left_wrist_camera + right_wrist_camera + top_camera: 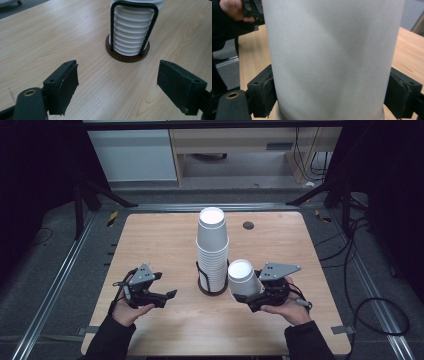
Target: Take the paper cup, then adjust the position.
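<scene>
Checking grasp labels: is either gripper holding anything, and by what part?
The right gripper holds a single white paper cup, jaws clamped on opposite sides of its wall near the rim end. The left gripper is open and holds nothing.

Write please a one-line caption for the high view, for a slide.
Right gripper holds one white paper cup beside the cup stack in its holder; left gripper waits open.

Right gripper view: your right tool (329, 97) clamps a white paper cup (332, 57), one black pad pressed against each side of its wall. Behind it lies the wooden worktop (407, 52); your other hand (233, 8) appears upper left.
</scene>
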`<control>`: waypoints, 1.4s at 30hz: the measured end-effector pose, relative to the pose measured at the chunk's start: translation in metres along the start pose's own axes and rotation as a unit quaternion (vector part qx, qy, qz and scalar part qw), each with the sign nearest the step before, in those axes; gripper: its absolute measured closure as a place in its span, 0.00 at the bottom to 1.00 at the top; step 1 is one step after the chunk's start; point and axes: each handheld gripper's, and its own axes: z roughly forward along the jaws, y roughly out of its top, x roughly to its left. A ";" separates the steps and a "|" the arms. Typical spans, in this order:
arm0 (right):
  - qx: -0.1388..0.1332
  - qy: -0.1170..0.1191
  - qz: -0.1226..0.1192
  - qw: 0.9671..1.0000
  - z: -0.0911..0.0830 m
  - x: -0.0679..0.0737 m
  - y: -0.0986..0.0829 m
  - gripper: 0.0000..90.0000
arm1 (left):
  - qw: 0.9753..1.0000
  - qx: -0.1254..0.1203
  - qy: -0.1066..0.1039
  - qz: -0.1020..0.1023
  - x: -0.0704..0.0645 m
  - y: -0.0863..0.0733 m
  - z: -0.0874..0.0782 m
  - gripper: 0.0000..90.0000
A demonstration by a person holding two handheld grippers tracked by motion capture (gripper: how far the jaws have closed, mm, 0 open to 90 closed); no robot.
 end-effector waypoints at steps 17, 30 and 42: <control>0.052 0.067 -0.039 0.996 0.026 0.014 -0.003 0.15 | 0.997 -0.004 -0.065 0.040 -0.023 0.016 -0.003 0.18; 0.085 0.101 -0.066 0.989 0.044 0.026 -0.002 0.15 | 0.992 0.002 -0.110 0.064 -0.040 0.030 -0.001 0.18; 0.107 0.112 -0.081 0.985 0.055 0.032 -0.003 0.15 | 0.985 0.013 -0.154 0.079 -0.054 0.040 0.007 0.17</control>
